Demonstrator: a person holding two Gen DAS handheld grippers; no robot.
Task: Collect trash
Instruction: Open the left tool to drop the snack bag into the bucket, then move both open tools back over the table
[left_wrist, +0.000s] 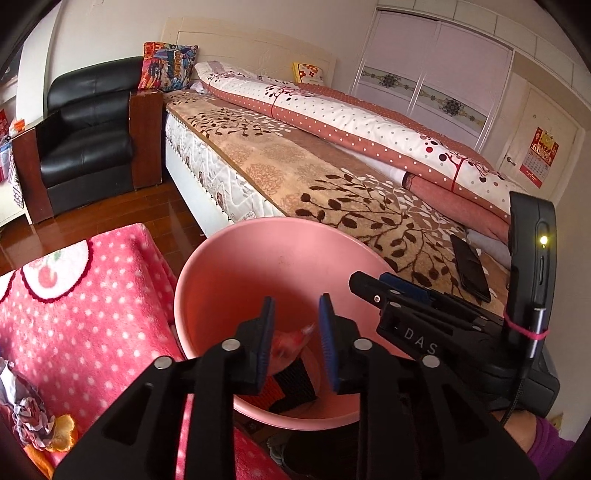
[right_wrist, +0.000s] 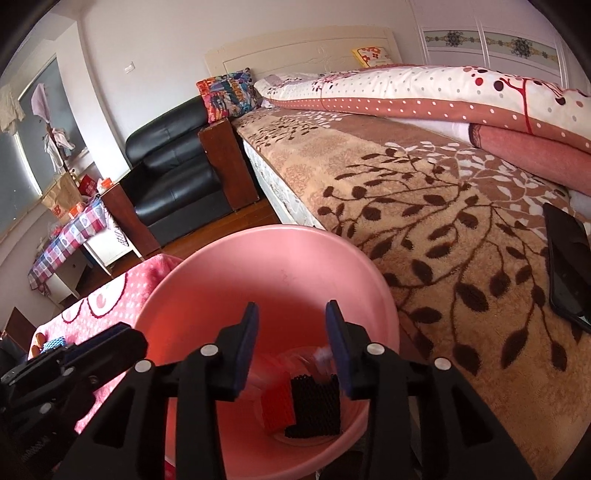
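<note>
Below both open grippers: trash (right_wrist: 301, 402) inside pink bin (right_wrist: 207, 280).

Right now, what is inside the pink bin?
In the pink bin: a red ridged piece, a black ridged piece and a blurred red wrapper. The bottom beneath them is hidden.

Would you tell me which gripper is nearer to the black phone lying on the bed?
Right. The right gripper hangs over the bed-side half of the pink bin, closer to the black phone. The left gripper is on the far side, towards the pink blanket.
</note>
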